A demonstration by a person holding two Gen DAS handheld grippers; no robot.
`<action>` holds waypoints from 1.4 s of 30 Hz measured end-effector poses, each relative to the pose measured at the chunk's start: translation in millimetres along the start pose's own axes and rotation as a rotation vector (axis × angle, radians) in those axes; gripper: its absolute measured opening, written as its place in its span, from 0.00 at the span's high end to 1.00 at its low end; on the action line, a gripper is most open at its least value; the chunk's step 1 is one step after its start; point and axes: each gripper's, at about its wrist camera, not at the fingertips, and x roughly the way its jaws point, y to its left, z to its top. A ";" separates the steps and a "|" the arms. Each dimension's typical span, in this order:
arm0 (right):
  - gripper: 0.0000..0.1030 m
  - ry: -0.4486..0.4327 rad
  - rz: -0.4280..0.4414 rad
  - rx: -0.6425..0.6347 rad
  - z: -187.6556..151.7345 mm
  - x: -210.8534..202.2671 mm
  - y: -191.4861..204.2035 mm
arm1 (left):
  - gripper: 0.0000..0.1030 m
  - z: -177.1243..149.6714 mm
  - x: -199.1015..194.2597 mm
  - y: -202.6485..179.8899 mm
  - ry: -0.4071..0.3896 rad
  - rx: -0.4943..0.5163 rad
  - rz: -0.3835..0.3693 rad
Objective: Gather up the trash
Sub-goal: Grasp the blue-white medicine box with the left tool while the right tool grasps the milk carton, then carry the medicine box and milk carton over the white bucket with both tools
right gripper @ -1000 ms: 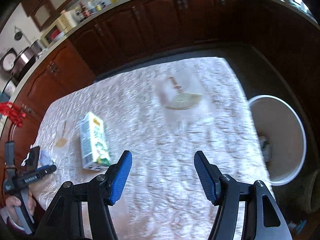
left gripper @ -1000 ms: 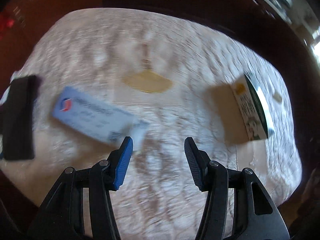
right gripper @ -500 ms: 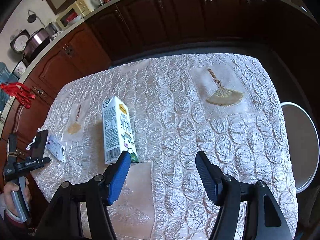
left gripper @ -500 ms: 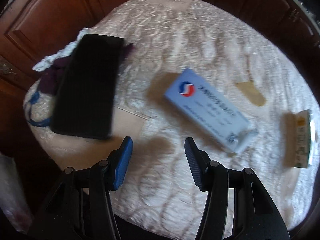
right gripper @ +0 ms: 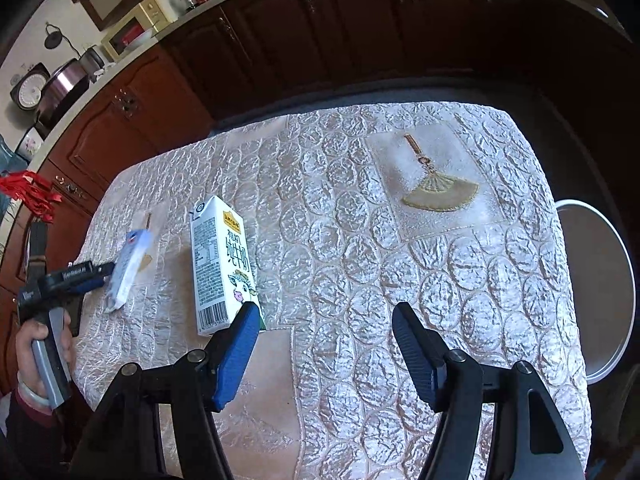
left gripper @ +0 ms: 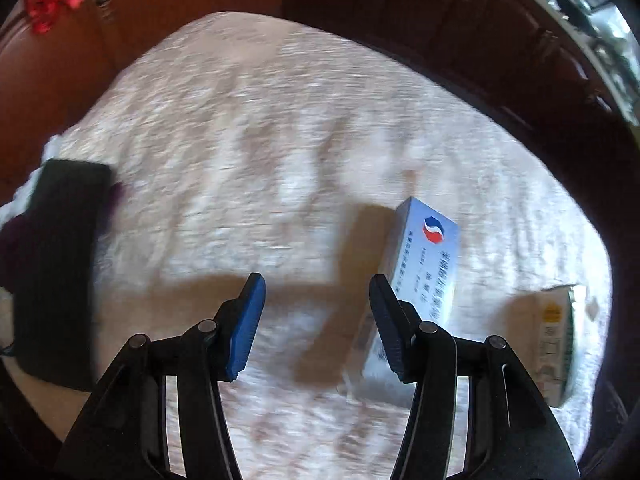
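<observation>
1. The left gripper point(left gripper: 316, 300) has swung across the table point(right gripper: 440, 300) since a moment ago. Its jaws are apart and hold nothing.
2. The blue box point(left gripper: 424, 264) now lies just beside the right finger, near the table's left edge. It looks like the next trash to grab.
3. The right gripper point(right gripper: 324, 320) is also apart and empty. The milk carton point(right gripper: 220, 264) lies just past its left finger.
4. The middle and far side of the table are bare.
5. The white bin point(right gripper: 600, 292) sits off the right edge.
</observation>
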 end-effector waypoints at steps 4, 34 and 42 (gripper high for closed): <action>0.30 0.002 0.010 -0.021 5.4 4.5 13.1 | 0.43 -5.5 -11.4 -21.5 -0.012 0.045 -0.090; 0.61 0.045 0.085 -0.082 22.8 46.5 59.0 | 0.55 -31.6 11.3 -110.6 -0.071 0.282 -0.023; 0.61 -0.023 0.080 -0.002 9.4 2.6 12.7 | 0.55 -62.9 -28.8 -166.2 -0.116 0.395 -0.065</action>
